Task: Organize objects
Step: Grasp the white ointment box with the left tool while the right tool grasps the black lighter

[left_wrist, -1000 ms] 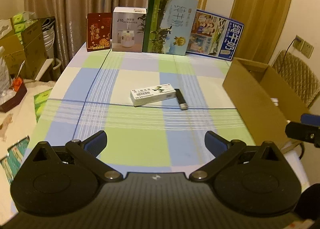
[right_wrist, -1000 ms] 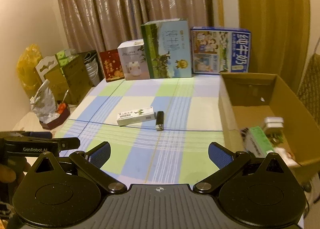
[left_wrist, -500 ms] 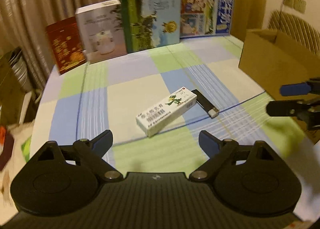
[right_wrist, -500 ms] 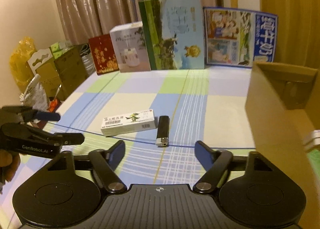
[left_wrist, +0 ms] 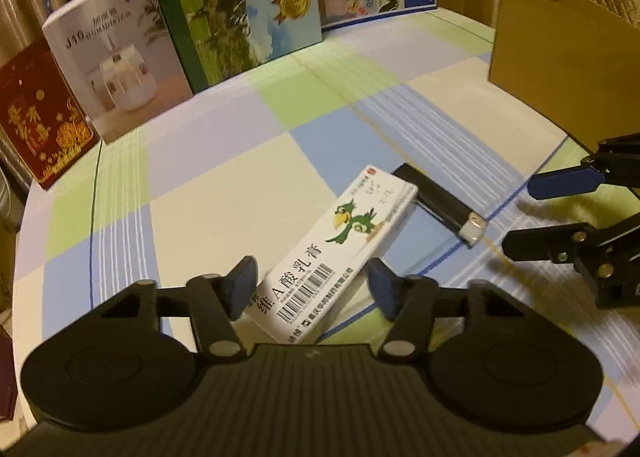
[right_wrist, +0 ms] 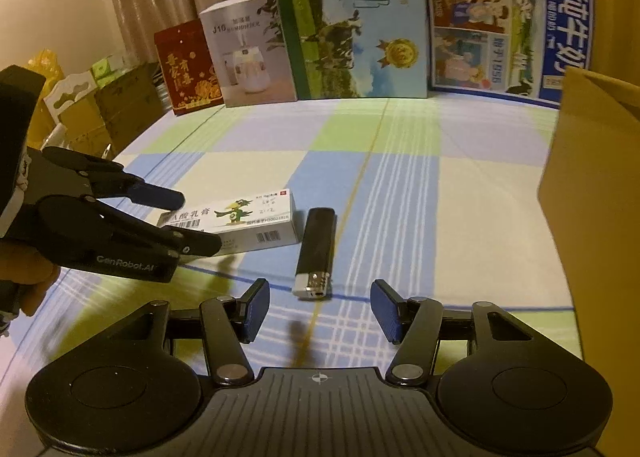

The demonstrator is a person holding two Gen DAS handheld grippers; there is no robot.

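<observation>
A white ointment box with a green parrot (left_wrist: 344, 245) (right_wrist: 248, 217) lies on the checked tablecloth (left_wrist: 224, 185). Its near end sits between the fingers of my left gripper (left_wrist: 312, 285) (right_wrist: 194, 222). The jaws are closing, with small gaps still showing beside both pads. A black lighter with a metal head (right_wrist: 316, 249) (left_wrist: 440, 201) lies just right of the box. My right gripper (right_wrist: 320, 309) (left_wrist: 540, 213) hovers just short of the lighter's metal end. Its jaws are closing too, with nothing between them.
A brown cardboard box (left_wrist: 560, 69) (right_wrist: 592, 177) stands at the table's right. Upright cartons line the far edge: a red one (right_wrist: 188, 65), a white humidifier box (right_wrist: 248, 53), a green-blue milk carton (right_wrist: 356, 25) and a blue one (right_wrist: 508, 25). More boxes (right_wrist: 120, 105) stand off the table at left.
Both grippers came down and forward onto the table's items and narrowed their jaws. The left one rolled and now straddles the ointment box; the right one drew up to the lighter.
</observation>
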